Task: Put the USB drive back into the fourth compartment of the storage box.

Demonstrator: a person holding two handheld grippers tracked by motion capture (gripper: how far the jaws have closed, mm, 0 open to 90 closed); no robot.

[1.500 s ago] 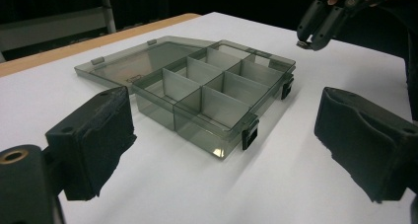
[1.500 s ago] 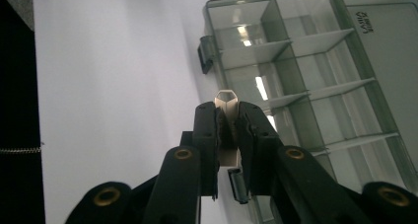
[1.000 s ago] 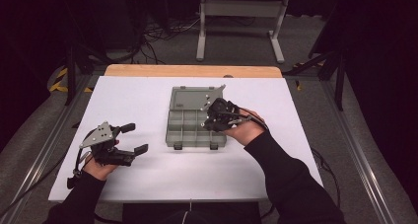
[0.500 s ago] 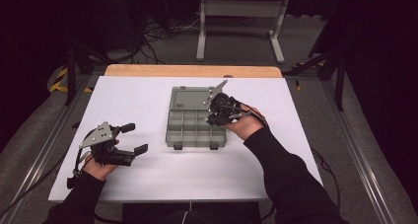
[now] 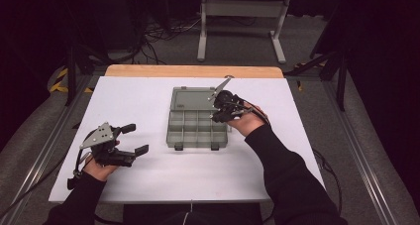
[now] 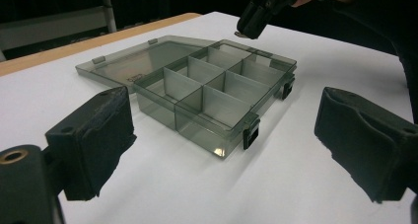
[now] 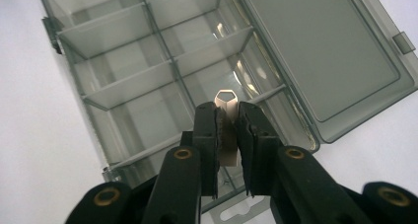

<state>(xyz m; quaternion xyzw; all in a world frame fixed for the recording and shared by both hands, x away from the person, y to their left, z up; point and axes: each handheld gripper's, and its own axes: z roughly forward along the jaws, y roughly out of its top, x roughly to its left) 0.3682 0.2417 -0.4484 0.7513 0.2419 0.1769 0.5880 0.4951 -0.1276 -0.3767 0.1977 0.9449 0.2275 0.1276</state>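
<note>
While our right gripper hangs over the open box, its jaws squeeze a small flat metal piece. The cups look empty, so we think the piece must go in next. Our left gripper rests on the white table with jaws wide apart, holding nothing. The right gripper view shows the piece up close; the high view doesn't.

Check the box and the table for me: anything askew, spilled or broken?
Nothing stands out. The organizer box sits square on the white table, lid laid open flat, compartments empty. The right tongs hold a small metal piece above it; the left tongs rest open beside it.
</note>
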